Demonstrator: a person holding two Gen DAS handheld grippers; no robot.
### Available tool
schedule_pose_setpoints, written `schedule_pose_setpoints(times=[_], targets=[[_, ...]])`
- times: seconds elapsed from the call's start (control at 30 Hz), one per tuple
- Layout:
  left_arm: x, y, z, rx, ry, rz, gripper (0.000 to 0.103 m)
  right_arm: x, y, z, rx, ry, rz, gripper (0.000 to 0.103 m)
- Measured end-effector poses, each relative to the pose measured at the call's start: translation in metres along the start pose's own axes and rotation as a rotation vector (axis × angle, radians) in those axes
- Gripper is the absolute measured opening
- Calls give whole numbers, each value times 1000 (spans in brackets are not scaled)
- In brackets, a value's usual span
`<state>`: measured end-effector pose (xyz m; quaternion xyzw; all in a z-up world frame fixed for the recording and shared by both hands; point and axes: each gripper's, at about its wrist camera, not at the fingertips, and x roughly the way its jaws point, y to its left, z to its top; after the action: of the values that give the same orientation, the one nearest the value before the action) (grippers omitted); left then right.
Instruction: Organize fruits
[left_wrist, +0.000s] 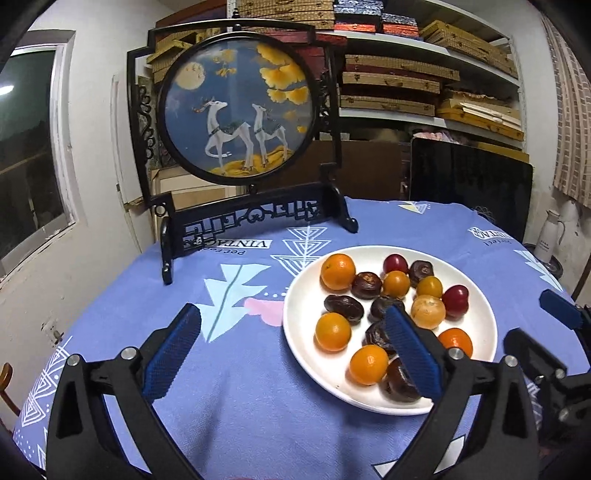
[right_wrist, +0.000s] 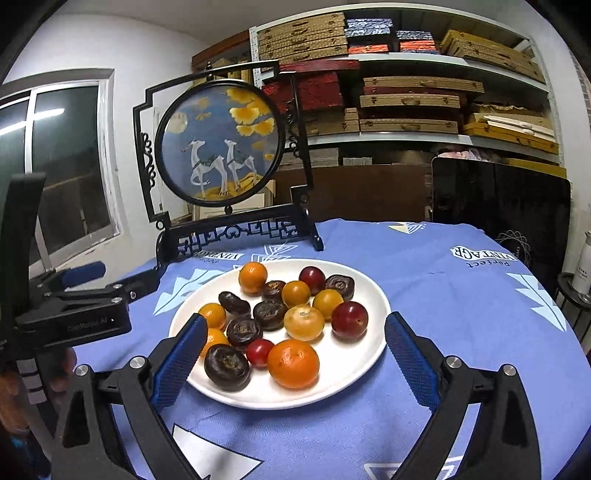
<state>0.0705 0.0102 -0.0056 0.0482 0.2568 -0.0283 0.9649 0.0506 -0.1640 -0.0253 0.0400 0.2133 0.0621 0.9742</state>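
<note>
A white plate (left_wrist: 303, 332) (right_wrist: 354, 365) on the blue tablecloth holds several orange citrus fruits (left_wrist: 337, 272) (right_wrist: 293, 363), dark brown fruits (left_wrist: 343, 304) (right_wrist: 226, 367) and red plums (left_wrist: 455, 301) (right_wrist: 349, 320), all mixed. My left gripper (left_wrist: 295, 347) is open and empty, hovering left of the plate with its right finger over the plate's near side. My right gripper (right_wrist: 293, 360) is open and empty, its fingers straddling the plate's near half above the fruit. Each gripper shows at the edge of the other's view: the right gripper (left_wrist: 565, 314) and the left gripper (right_wrist: 83, 275).
A black-framed round deer screen (left_wrist: 236, 107) (right_wrist: 219, 142) stands on the table behind the plate. Shelves of boxes (left_wrist: 424, 74) and a dark panel (right_wrist: 498, 199) are beyond the table. A white thermos (left_wrist: 550, 236) stands at far right. A window (left_wrist: 29, 155) is left.
</note>
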Motion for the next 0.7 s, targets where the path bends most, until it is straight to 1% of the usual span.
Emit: schedule_pose_setpoints(times=[0.17,0.7], targets=[[6,0,-2,-6,29,0,98,-1,2,-1,-1,1,7,97],[10,-4,-5,9,50,-6,98,3,7,-5,-19,27,18,98]])
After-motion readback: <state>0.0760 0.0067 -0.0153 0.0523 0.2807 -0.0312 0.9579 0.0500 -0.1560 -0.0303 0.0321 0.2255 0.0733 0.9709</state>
